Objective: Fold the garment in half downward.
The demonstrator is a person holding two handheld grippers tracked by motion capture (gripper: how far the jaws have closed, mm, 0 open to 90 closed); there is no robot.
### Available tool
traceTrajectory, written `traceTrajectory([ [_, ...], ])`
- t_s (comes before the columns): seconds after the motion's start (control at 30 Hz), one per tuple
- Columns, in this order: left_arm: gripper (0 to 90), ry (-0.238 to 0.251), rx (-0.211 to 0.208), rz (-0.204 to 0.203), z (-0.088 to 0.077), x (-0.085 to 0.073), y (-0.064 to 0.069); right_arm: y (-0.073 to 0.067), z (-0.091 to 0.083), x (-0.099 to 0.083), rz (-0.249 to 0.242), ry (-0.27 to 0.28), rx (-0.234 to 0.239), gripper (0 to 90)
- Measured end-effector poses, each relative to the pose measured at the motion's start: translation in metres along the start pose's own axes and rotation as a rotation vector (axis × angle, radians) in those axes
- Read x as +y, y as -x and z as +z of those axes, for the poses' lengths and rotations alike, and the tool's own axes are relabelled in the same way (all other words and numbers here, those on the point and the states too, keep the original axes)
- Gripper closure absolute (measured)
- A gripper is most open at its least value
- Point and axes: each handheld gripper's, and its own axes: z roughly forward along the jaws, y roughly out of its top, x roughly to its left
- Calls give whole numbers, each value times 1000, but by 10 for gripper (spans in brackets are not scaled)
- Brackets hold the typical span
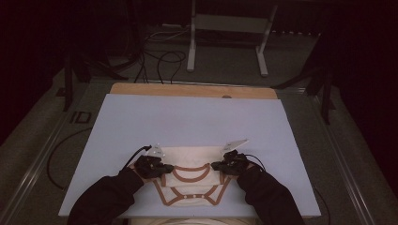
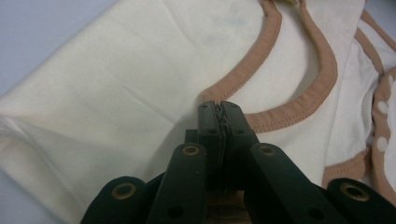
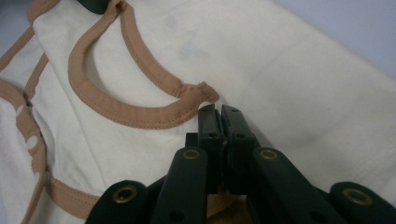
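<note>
A cream baby bodysuit (image 1: 190,159) with brown trim lies flat on the light blue board (image 1: 187,117), near its front edge. My left gripper (image 1: 166,168) sits at the garment's left shoulder and my right gripper (image 1: 217,165) at its right shoulder, on either side of the neckline. In the left gripper view the jaws (image 2: 219,106) are pressed together where the brown neck trim (image 2: 280,112) ends, with fabric pinched at the tips. The right gripper's jaws (image 3: 218,112) are likewise closed on the cloth just below the trim's corner (image 3: 201,91). Dark sleeves come in from the bottom.
A wooden strip (image 1: 192,90) borders the board's far edge. Beyond it on the floor stand a white metal frame (image 1: 225,42) and loose black cables (image 1: 162,61). The far half of the blue board is bare. Dark stands flank the table on both sides.
</note>
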Motion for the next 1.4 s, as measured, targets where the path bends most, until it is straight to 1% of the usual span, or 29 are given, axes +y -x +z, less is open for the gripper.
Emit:
traceTrajectory([
  [0.03,897,13,2,-5,-2,1,0,-1,-2,1,-12,8,-6,886],
  [0.07,897,24,-5,-6,-4,2,-1,-3,-4,3,-13,13,-9,888],
  [0.1,897,48,-10,-7,-8,3,-1,-4,-7,4,-14,22,-9,889],
  [0.13,897,59,-8,-11,-10,4,0,-5,-11,6,-20,31,-14,890],
  [0.17,897,64,-8,1,-14,5,-1,-6,-13,6,-24,39,-13,890],
  [0.23,897,97,-19,0,-20,6,1,-9,-20,8,-28,58,-9,890],
  [0.27,897,104,-25,5,-22,6,2,-11,-24,9,-32,78,-10,890],
  [0.3,897,120,-33,22,-26,7,4,-13,-27,9,-31,87,-7,890],
  [0.37,897,132,-48,39,-32,7,10,-19,-32,9,-43,103,-4,890],
  [0.4,897,132,-51,54,-34,8,12,-23,-35,9,-52,112,1,890],
  [0.47,897,133,-63,69,-38,8,18,-30,-40,7,-63,120,2,890],
  [0.53,897,136,-71,85,-41,6,25,-36,-45,4,-68,140,13,890],
  [0.57,897,132,-77,104,-43,5,30,-38,-47,3,-70,145,14,890],
  [0.63,897,133,-87,117,-45,2,36,-44,-53,0,-72,161,16,890],
  [0.67,897,130,-86,125,-46,1,39,-47,-55,-2,-80,163,22,889],
  [0.73,897,136,-106,129,-48,-2,44,-54,-57,-6,-88,163,14,889],
  [0.83,896,117,-115,157,-48,-8,53,-61,-58,-12,-89,159,25,889],
  [0.87,896,117,-115,157,-48,-8,53,-63,-59,-14,-90,157,30,889],
  [0.9,895,105,-122,166,-47,-12,57,-65,-59,-16,-85,158,38,889],
  [0.97,895,93,-126,167,-44,-16,60,-68,-60,-18,-93,155,37,889],
  [1.07,894,77,-126,183,-41,-21,65,-71,-61,-24,-85,156,50,888],
  [1.13,893,75,-140,187,-41,-23,67,-73,-63,-27,-76,153,62,887],
  [1.23,889,83,-168,209,-41,-27,70,-76,-63,-33,-68,151,76,885],
  [1.27,889,77,-167,209,-41,-27,70,-77,-63,-36,-69,146,82,885],
  [1.3,889,65,-161,221,-40,-28,71,-78,-62,-37,-63,143,86,885],
  [1.33,889,63,-167,221,-40,-29,71,-78,-61,-40,-61,138,93,885],
  [1.37,888,57,-165,228,-39,-30,71,-79,-60,-41,-60,132,95,885],
  [1.4,889,52,-166,227,-38,-30,71,-80,-58,-43,-56,126,99,885],
])
